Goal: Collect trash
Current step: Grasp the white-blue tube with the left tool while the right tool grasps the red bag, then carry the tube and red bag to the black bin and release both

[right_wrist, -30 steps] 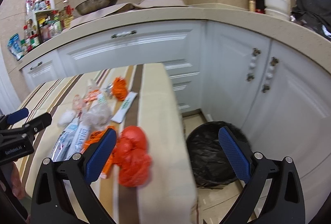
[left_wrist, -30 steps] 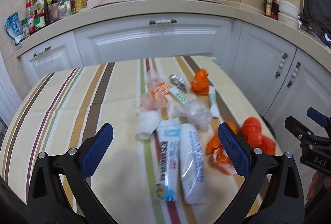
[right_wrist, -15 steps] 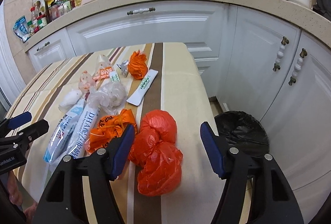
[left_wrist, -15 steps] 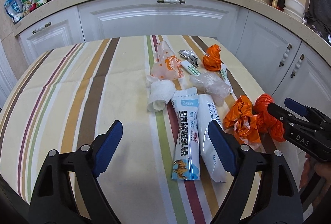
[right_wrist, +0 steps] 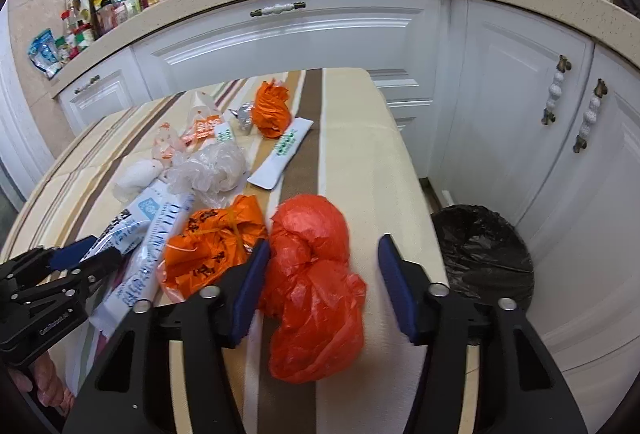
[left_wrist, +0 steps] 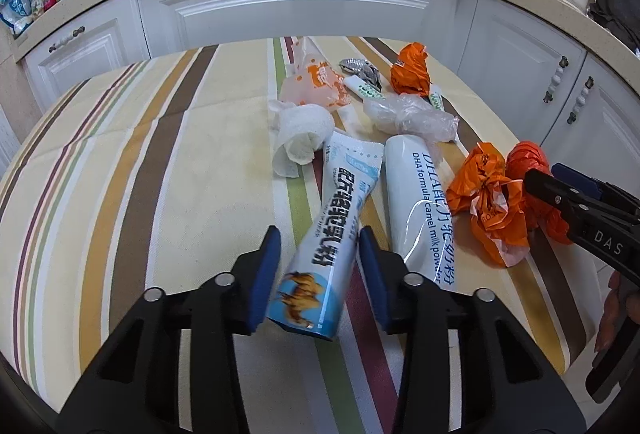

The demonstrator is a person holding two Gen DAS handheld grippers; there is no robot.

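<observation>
Trash lies on the striped table (left_wrist: 120, 173). My left gripper (left_wrist: 320, 276) has its jaws close around the near end of a blue-and-white milk powder packet (left_wrist: 332, 226), seemingly touching it. A second white packet (left_wrist: 420, 205) lies beside it. My right gripper (right_wrist: 322, 286) is open around a red plastic bag (right_wrist: 312, 282) near the table's right edge, pads apart from it on the right. An orange crumpled bag (right_wrist: 212, 246) lies left of it. The black-lined trash bin (right_wrist: 480, 250) stands on the floor to the right of the table.
Farther back lie a white tissue wad (left_wrist: 300, 133), a clear plastic bag (left_wrist: 408, 115), an orange-printed wrapper (left_wrist: 316, 85), a foil scrap (left_wrist: 360, 69), another orange bag (left_wrist: 410, 69) and a white sachet (right_wrist: 282, 153). White cabinets (right_wrist: 520, 93) surround the table.
Both grippers have moved forward and down to the table. The left jaws have narrowed around the blue-and-white packet. The right jaws have narrowed and now straddle the red bag.
</observation>
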